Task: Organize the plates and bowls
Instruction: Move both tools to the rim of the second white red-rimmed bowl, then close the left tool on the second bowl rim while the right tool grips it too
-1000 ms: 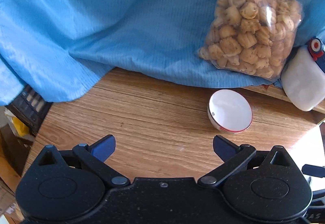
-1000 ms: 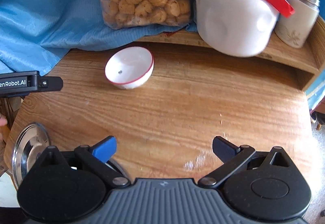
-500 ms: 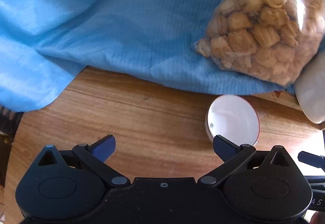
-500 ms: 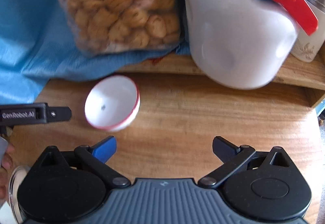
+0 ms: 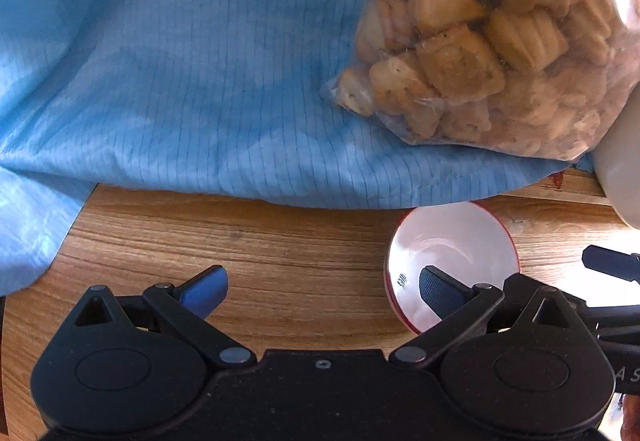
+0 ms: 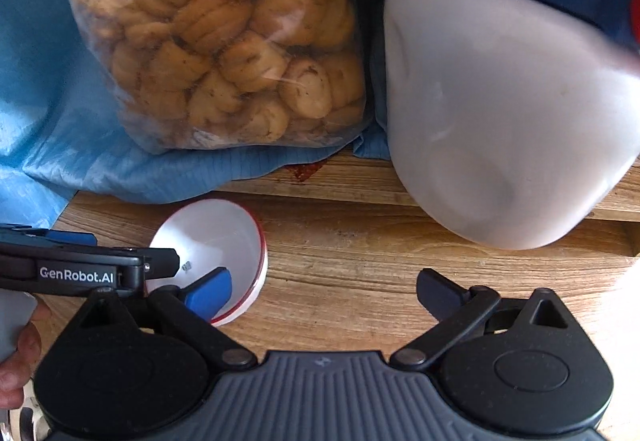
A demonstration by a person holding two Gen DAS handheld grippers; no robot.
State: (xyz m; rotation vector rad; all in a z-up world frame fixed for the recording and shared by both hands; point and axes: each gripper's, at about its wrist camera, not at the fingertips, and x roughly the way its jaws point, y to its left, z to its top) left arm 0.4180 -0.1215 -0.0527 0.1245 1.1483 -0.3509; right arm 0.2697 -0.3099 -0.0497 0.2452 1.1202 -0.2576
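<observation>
— Two grippers hang over the wooden table, both tipped steeply down. What lies furthest left?

— Blue cloth, draped over the back of the table and down past its left edge. The left gripper stands with its jaws spread wide; between them is only bare wood. Its right finger overlaps the white bowl with the red rim in its own camera, seemingly above the bowl's inside, though whether it touches cannot be told.

— And the bowl itself?

— It sits on the table just in front of the cloth's edge, tilted so that its opening faces the cameras. A small dark mark shows on its inner wall. Behind it, on the cloth, lies a clear bag of biscuits.

— What of the other gripper?

— The right gripper has its jaws wide but closing, with nothing between them except table. Its blue left finger overlaps the bowl's near rim in its own view; contact is unclear. The left gripper's arm reaches in from the left there, over the bowl's edge, and a hand shows at the lower left corner.

— Further right?

— A large white jug with a blue lid, on a raised wooden ledge beside the bag.
</observation>
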